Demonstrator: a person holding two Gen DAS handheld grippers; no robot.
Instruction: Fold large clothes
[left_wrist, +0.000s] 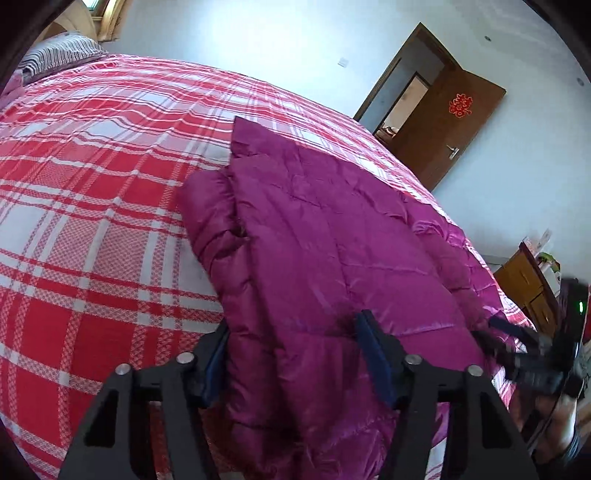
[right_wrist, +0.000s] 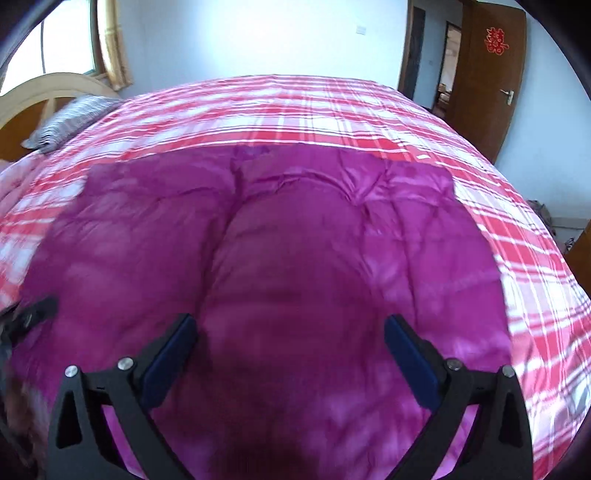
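We see the magenta padded jacket (left_wrist: 332, 240) lying on the plaid bed (left_wrist: 92, 184), partly folded. Left gripper (left_wrist: 291, 354) spread, straddling its near edge; right gripper (right_wrist: 290, 343) spread above the bulk. Next: pinch an edge, fold across. Near hem cut off; right view blurred

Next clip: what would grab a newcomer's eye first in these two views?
The shiny magenta quilted puffer coat fills the near middle of both views, spread on the red-and-white plaid bedspread. The left claw straddles the coat's near edge with its jaws apart; the right claw hangs open over the coat. A brown wooden door stands open behind.
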